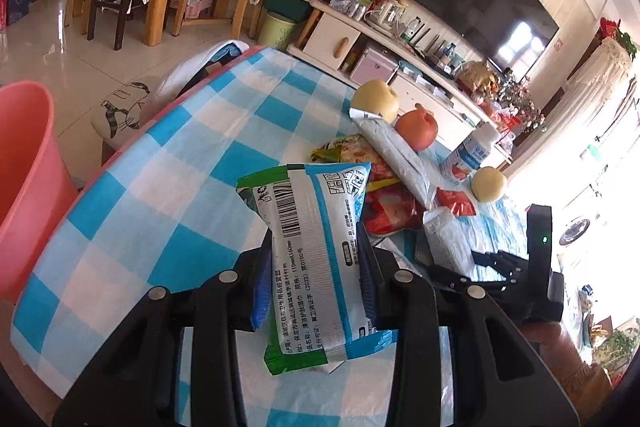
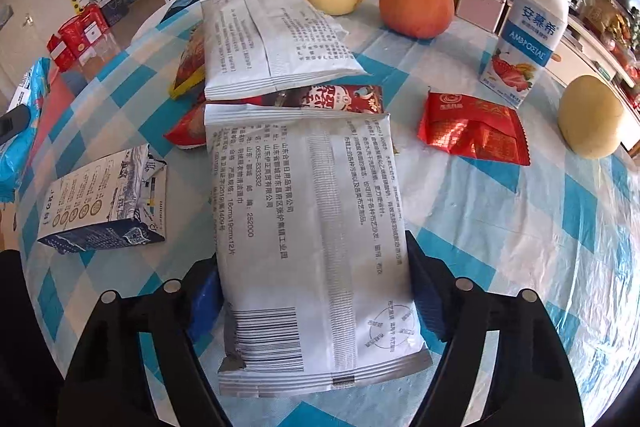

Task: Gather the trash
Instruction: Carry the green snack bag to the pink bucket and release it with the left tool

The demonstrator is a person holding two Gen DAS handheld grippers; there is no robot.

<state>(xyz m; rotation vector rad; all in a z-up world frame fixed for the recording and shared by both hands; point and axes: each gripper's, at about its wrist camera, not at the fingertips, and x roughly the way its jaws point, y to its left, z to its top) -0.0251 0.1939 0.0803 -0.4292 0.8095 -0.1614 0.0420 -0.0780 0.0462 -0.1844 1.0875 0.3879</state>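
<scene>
Left claw clamped on green-and-blue plastic wipes packet, above checked table. Right claw apart, straddling white printed foil packet lying mid-table.

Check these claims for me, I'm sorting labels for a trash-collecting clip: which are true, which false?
1. The left gripper is clamped on a wet-wipe packet. True.
2. The yogurt bottle lies on its side. False: it stands upright.
3. A pink bucket stands beside the table. True.
4. The red wrapper lies on top of the big silver packet. False: it lies on the cloth, apart from it.
</scene>
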